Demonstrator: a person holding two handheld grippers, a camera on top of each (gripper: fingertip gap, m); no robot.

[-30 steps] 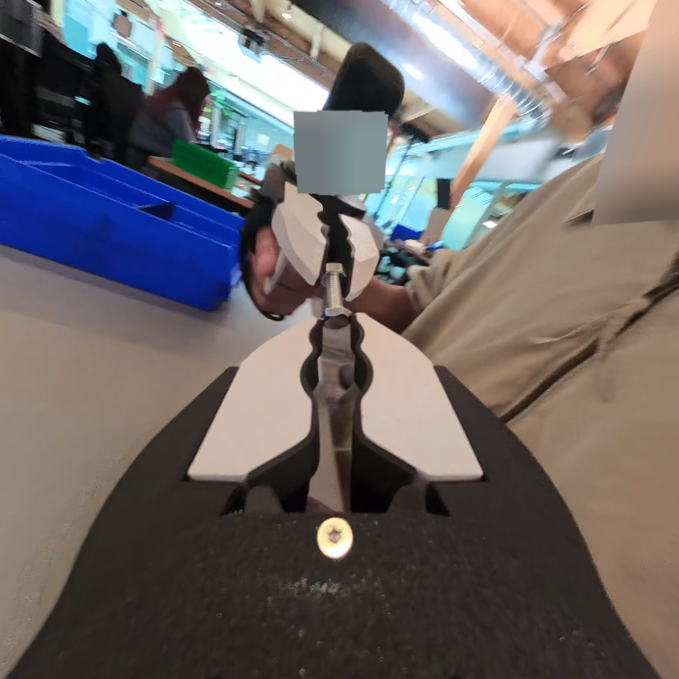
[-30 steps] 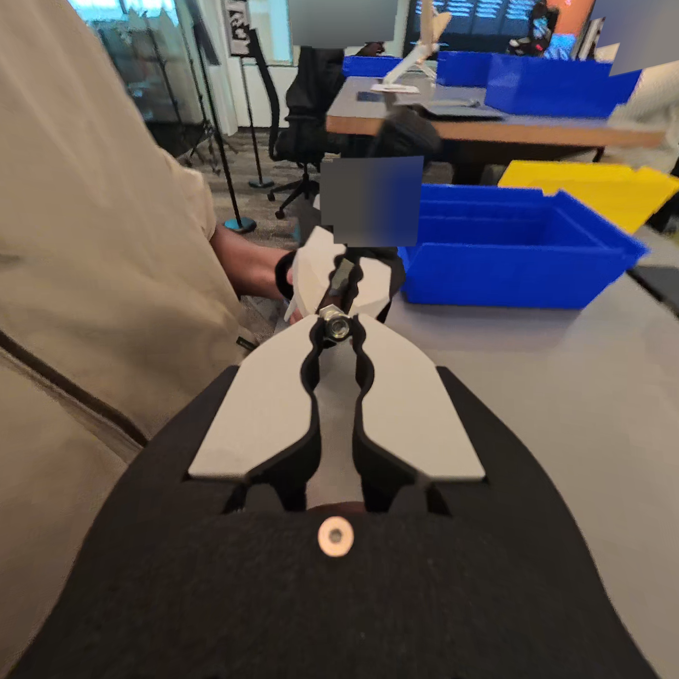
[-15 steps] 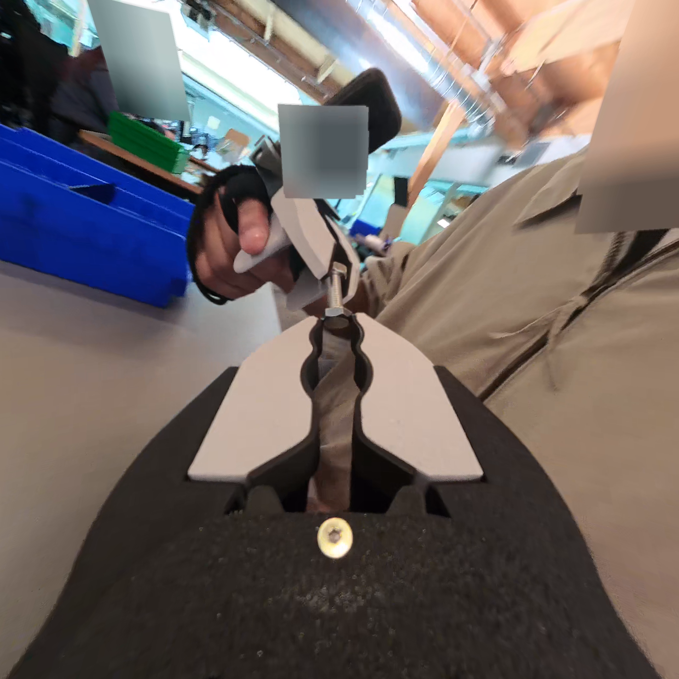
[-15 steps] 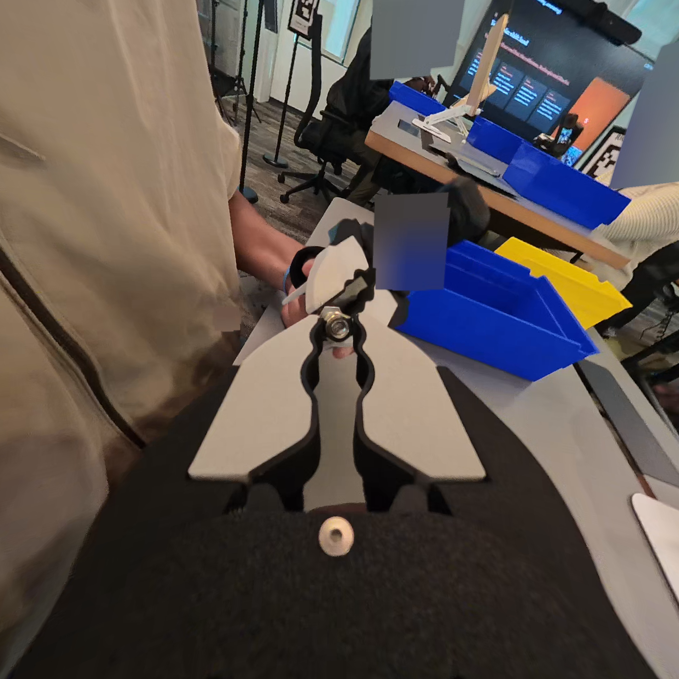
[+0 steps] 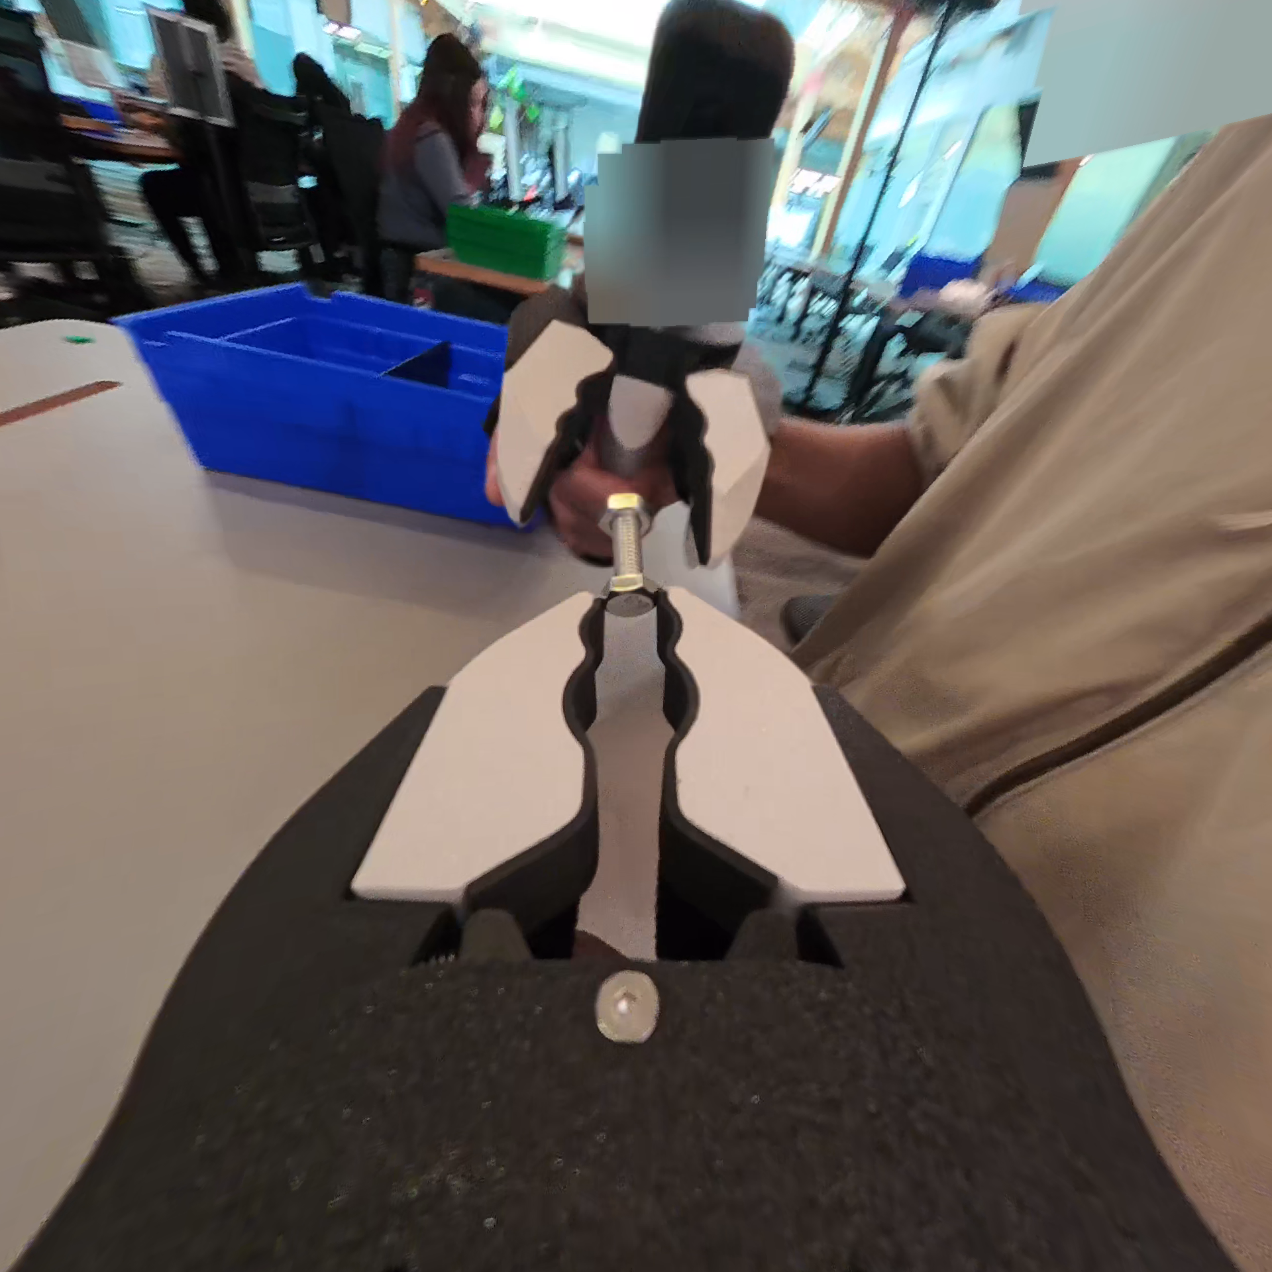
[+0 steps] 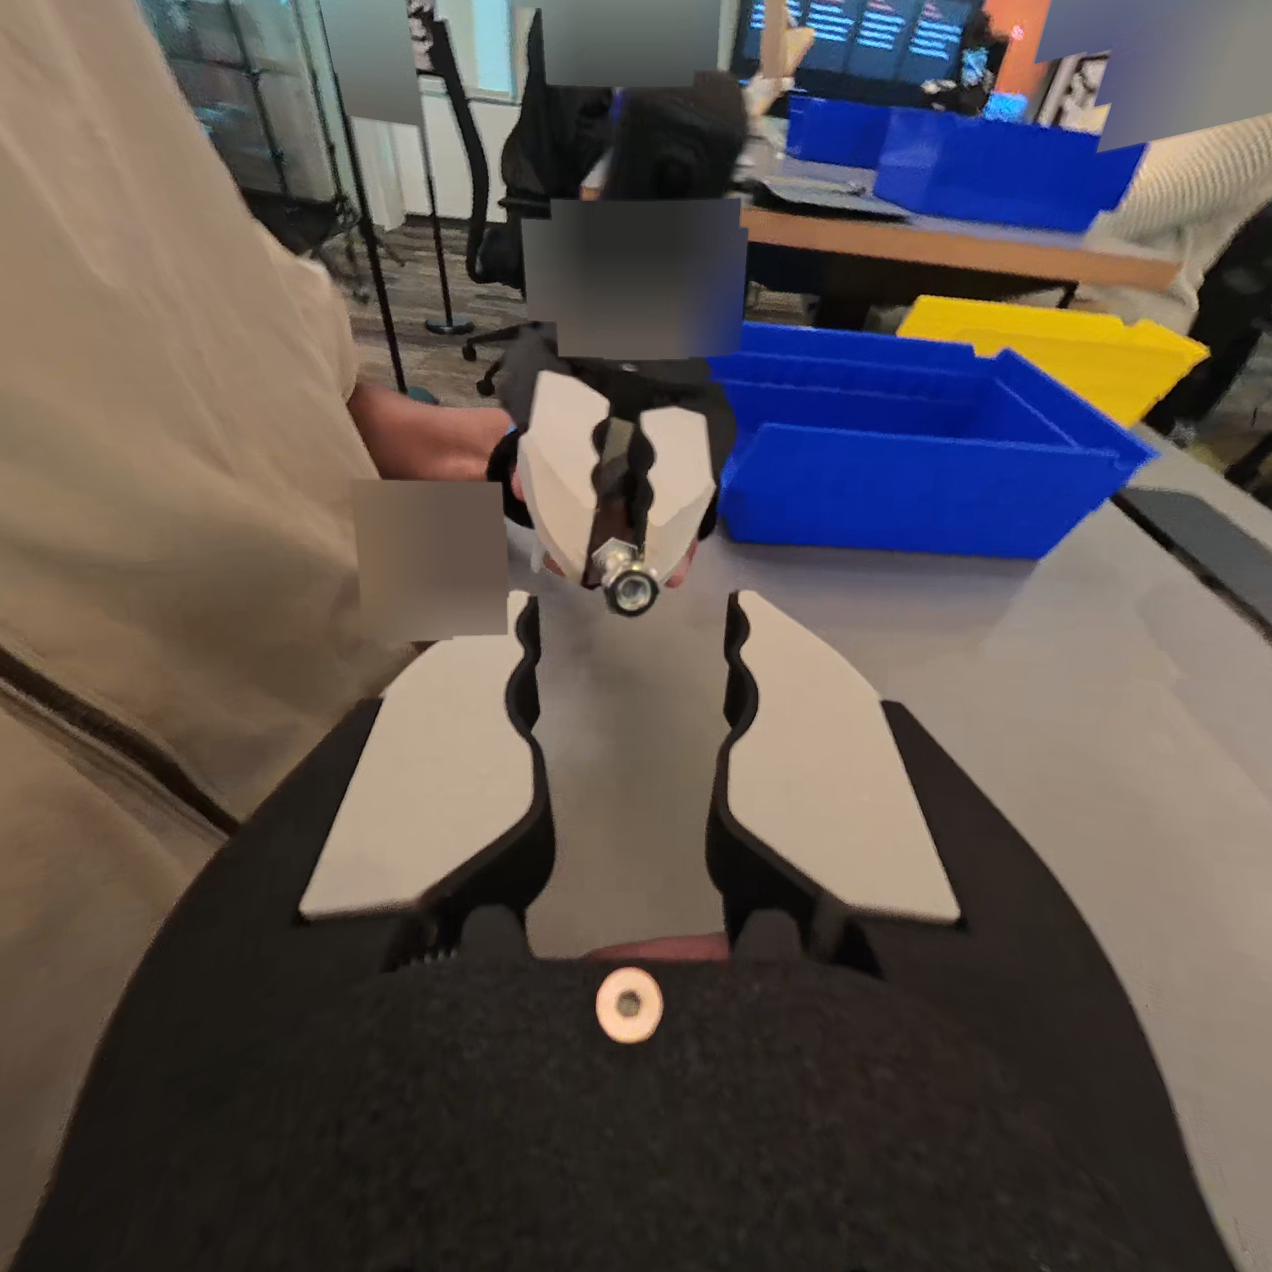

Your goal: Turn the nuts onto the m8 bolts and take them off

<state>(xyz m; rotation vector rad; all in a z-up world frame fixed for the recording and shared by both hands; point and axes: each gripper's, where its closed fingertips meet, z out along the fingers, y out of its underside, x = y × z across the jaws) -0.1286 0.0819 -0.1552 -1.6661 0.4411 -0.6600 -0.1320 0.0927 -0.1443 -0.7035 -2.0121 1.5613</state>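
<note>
Behind left tongs' (image 5: 630, 606) clamped tips, bolt (image 5: 628, 550) head half-hidden; right tongs (image 6: 630, 606) agape.

1. The surface (image 5: 206, 688) is flat, smooth and light grey.
2. A blue plastic bin (image 5: 323, 399) sits right on it, open at the top, with a divider inside.
3. In the right wrist view, a yellow bin (image 6: 1060, 351) is just behind the blue bin (image 6: 915, 454).

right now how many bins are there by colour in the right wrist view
blue bins: 3, one near on the table, two on the far desk
yellow bins: 1
total: 4
</note>
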